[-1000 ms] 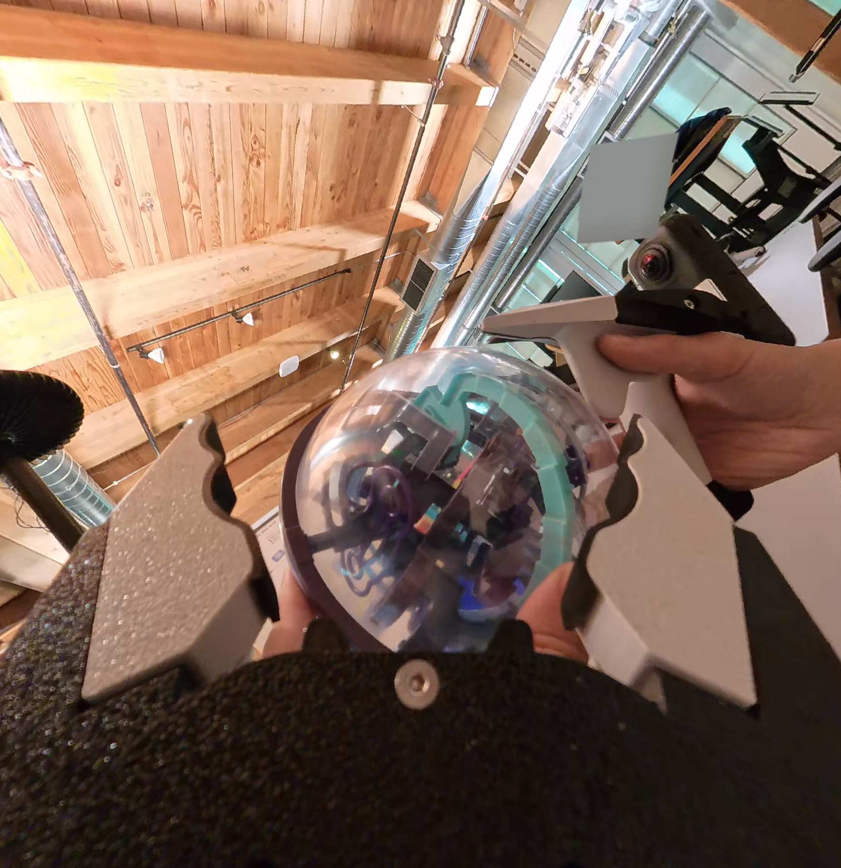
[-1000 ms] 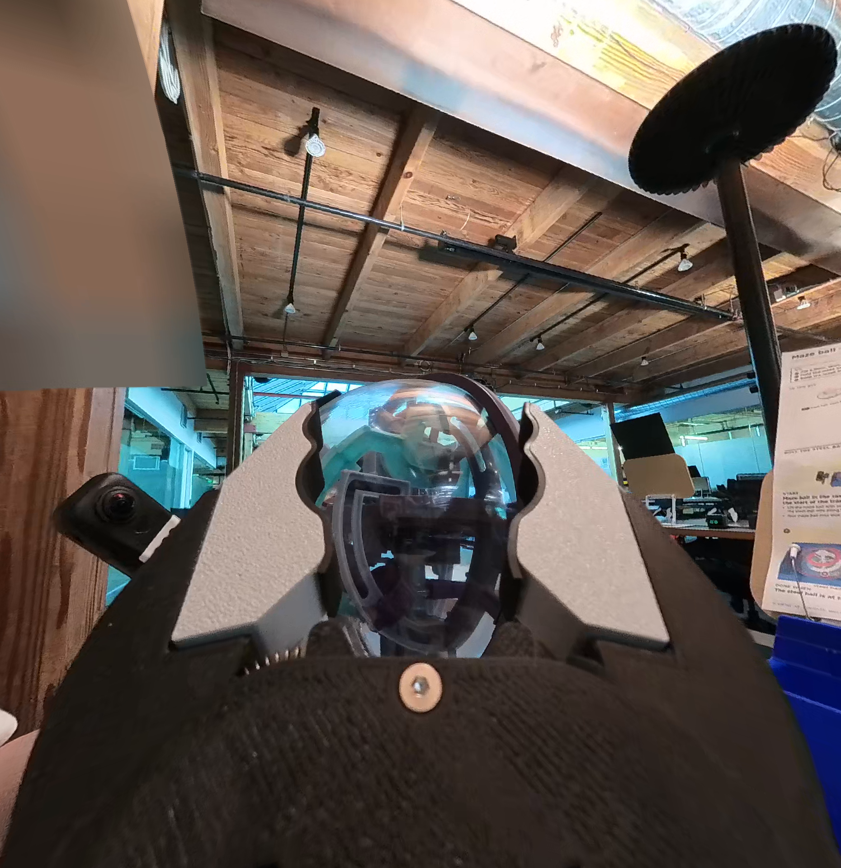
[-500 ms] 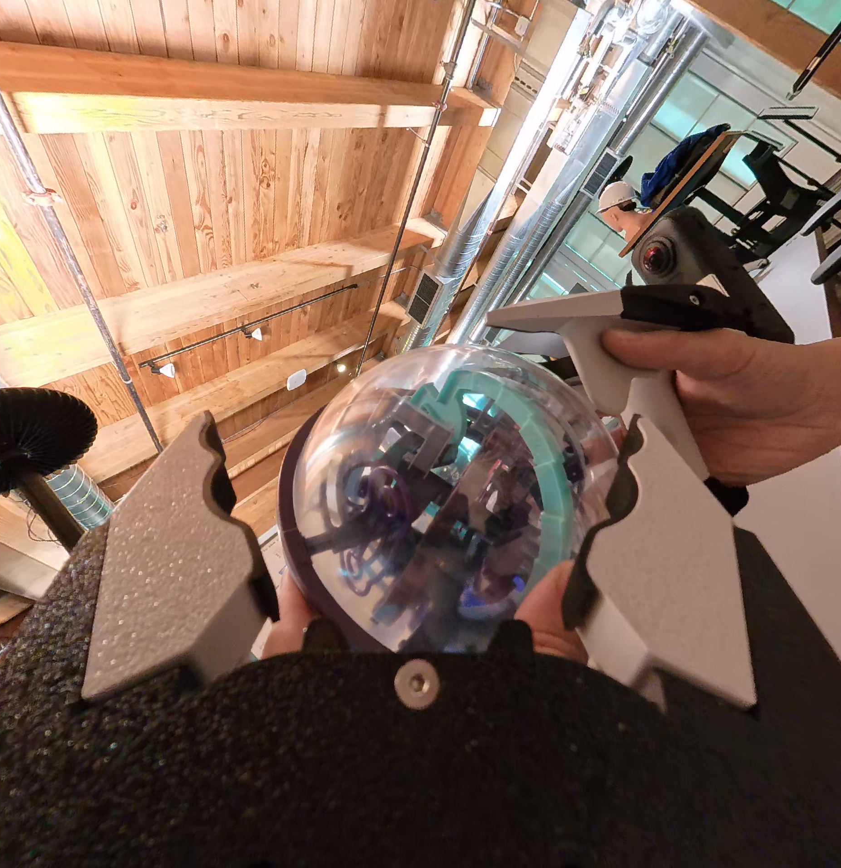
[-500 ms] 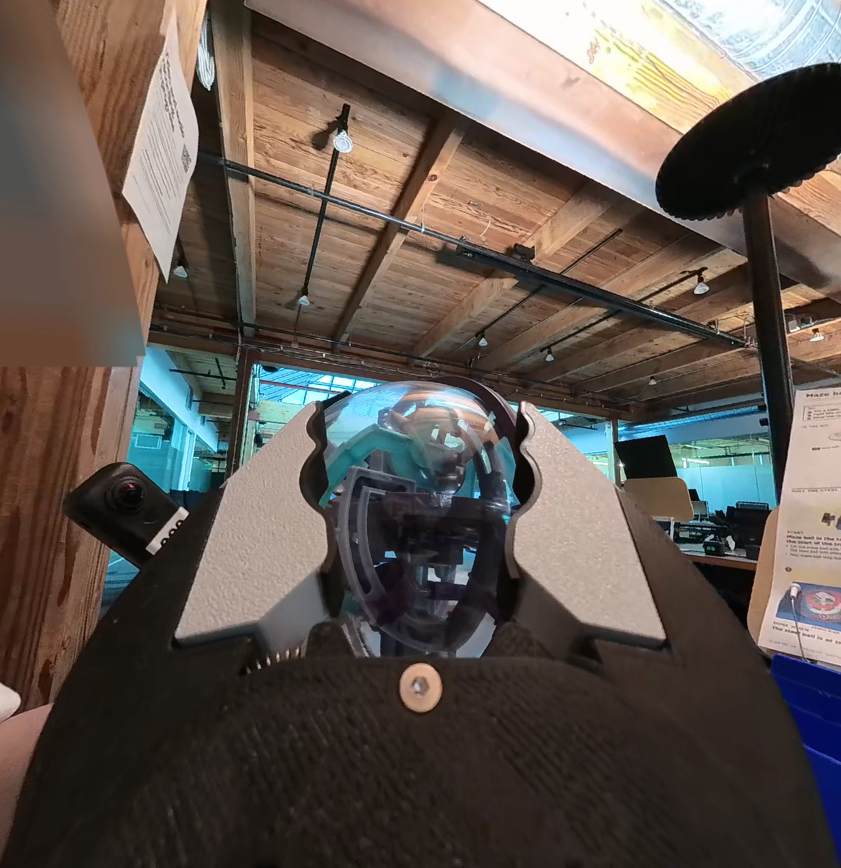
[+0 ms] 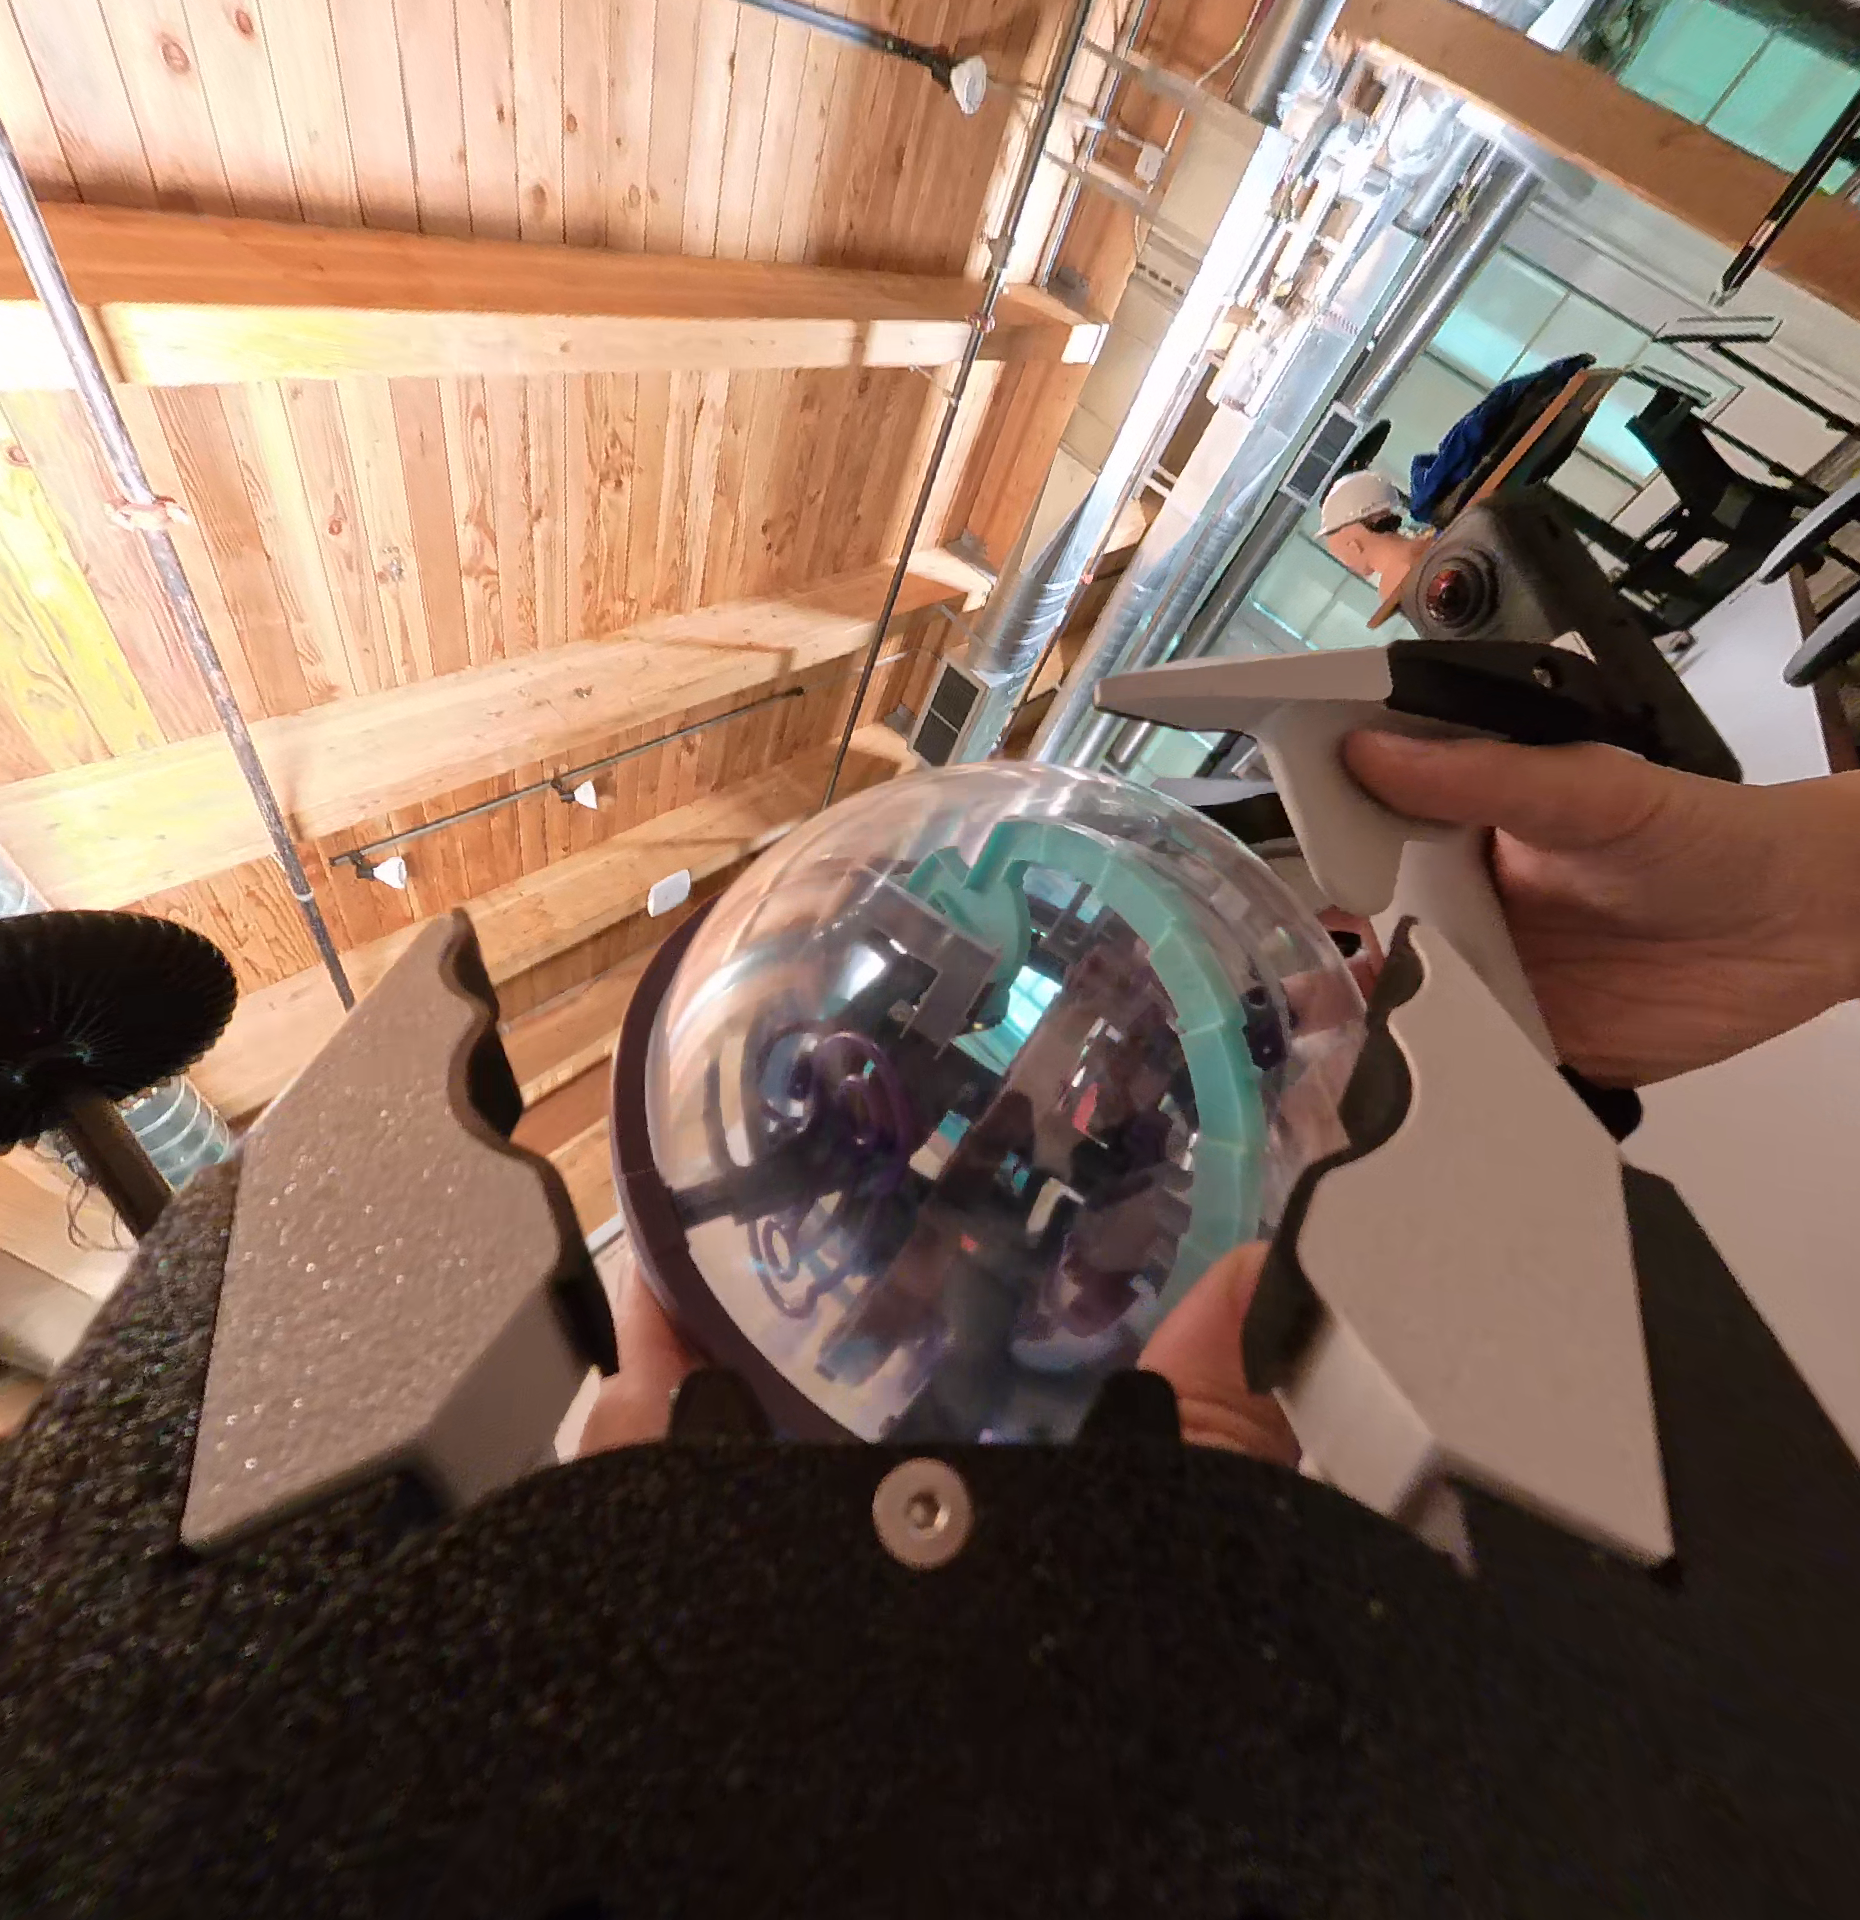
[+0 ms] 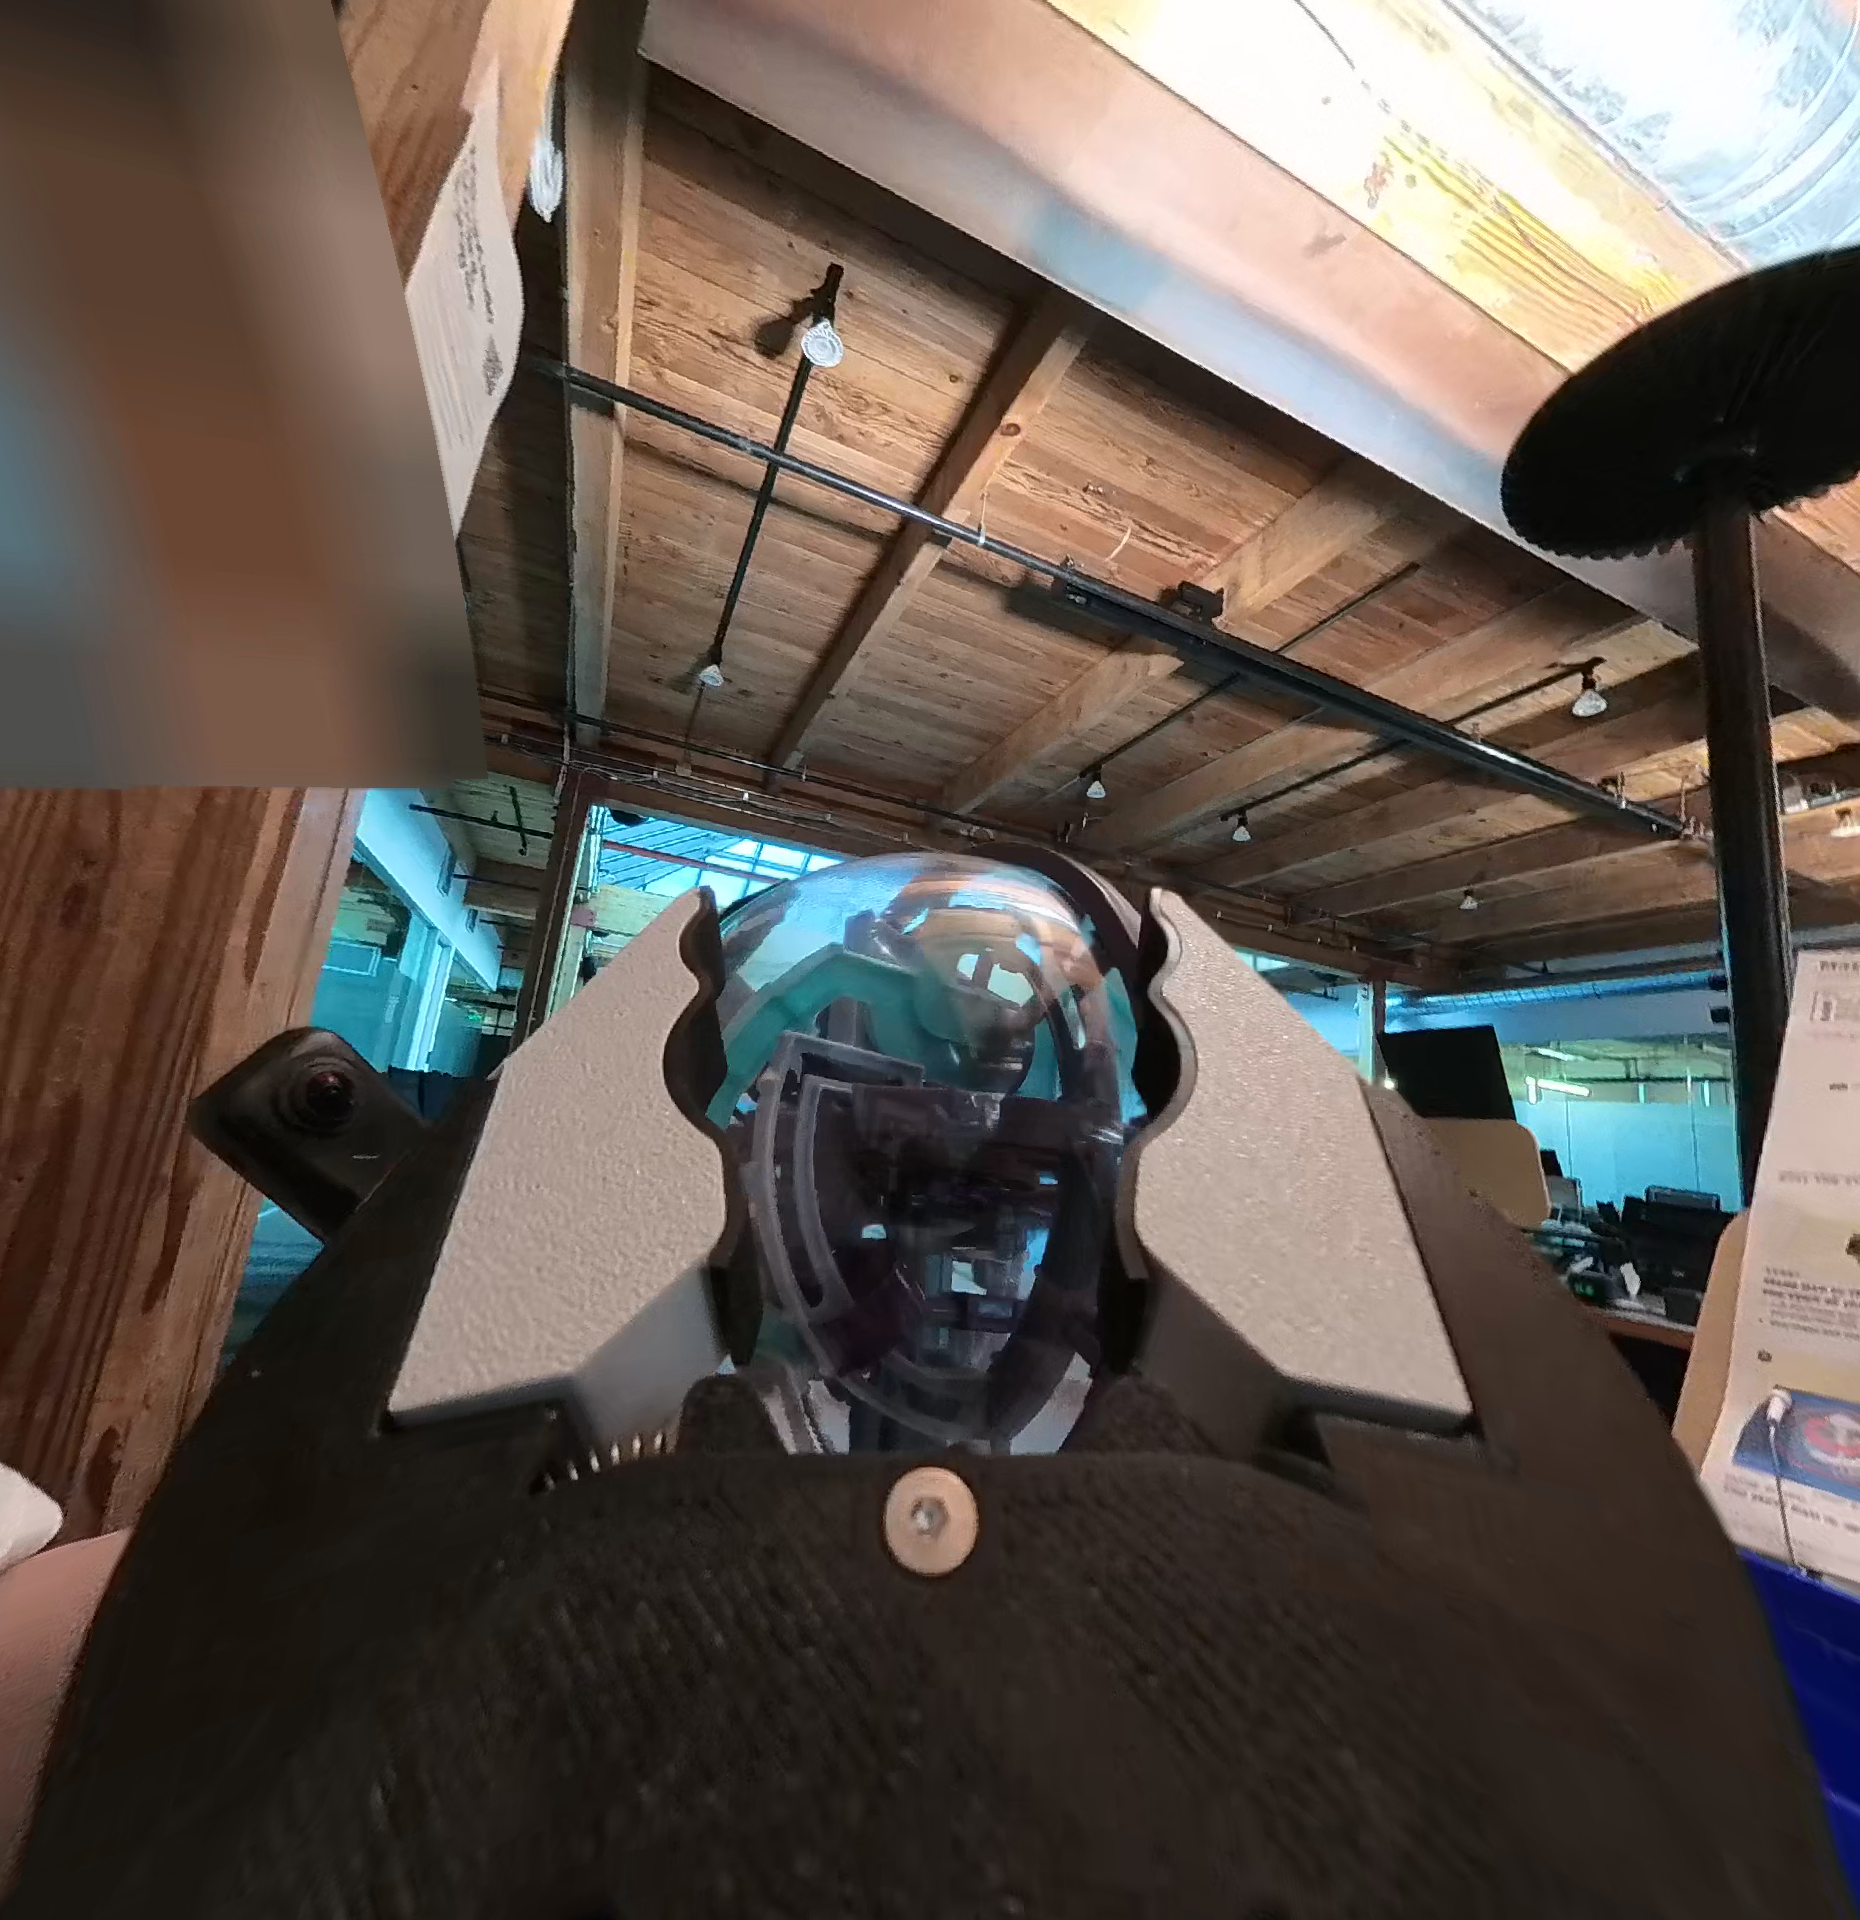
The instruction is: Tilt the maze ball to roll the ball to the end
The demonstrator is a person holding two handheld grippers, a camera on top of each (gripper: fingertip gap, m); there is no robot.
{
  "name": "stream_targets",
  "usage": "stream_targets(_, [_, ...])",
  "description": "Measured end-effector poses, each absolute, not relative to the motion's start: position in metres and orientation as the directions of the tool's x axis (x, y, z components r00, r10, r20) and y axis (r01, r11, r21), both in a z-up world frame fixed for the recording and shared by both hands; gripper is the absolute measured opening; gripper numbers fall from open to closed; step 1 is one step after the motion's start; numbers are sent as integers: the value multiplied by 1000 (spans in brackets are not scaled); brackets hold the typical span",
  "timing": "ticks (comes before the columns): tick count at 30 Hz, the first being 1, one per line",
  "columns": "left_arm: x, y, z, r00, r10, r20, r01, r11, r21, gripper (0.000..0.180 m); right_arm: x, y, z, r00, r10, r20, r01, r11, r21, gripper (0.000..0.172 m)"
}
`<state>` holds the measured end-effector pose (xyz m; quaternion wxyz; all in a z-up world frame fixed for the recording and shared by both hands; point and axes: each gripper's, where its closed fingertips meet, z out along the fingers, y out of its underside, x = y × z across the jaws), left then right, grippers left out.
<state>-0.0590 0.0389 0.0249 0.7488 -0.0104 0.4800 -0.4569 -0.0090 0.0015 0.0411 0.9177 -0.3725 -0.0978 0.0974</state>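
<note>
The maze ball (image 5: 957,1091) is a clear sphere with a dark purple rim, holding teal, grey and purple tracks. It is held up in the air against the wooden ceiling. My left gripper (image 5: 931,930) is open wide around it. Ceiling shows between its left pad (image 5: 490,1049) and the rim, and its right pad (image 5: 1373,1039) lies at the ball's edge. A person's fingertips (image 5: 1206,1340) support the ball from below. My right gripper (image 6: 928,902) is shut on the ball (image 6: 936,1091), with both pads against its sides. One finger (image 5: 1238,681) of it shows in the left wrist view. I cannot make out the small ball inside.
A black round disc on a pole (image 6: 1715,416) stands to the right and also shows in the left wrist view (image 5: 74,1029). A paper sheet (image 6: 1819,1247) and a blue bin (image 6: 1830,1714) are at the right. A white table (image 5: 1736,1091) lies beyond the hand.
Both grippers and the maze ball have tilted together, and the ceiling has shifted in both views. The right gripper's hold on the ball looks unchanged, and the left gripper stays open.
</note>
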Motion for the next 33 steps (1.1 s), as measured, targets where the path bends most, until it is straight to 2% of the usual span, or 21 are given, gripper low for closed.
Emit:
stream_targets(8, [-79,20,28,169,-643,-747,759,568,-317,157,-29,-22,56,947,214,238,-18,777,-629,77])
stream_targets(17, [-78,18,27,172,-635,-753,756,575,-312,157,-28,-24,56,943,242,229,-49,780,-623,77])
stream_targets(24, [-83,5,23,238,-545,-804,746,632,-208,157,-30,-32,57,931,276,241,-89,808,-582,76])
stream_targets(30, [-82,11,25,210,-581,-787,755,608,-248,157,-32,-30,56,928,283,243,-89,800,-594,77])
stream_targets(33, [-92,7,26,199,-584,-787,794,567,-220,157,-39,-36,57,913,295,281,-87,815,-573,77])
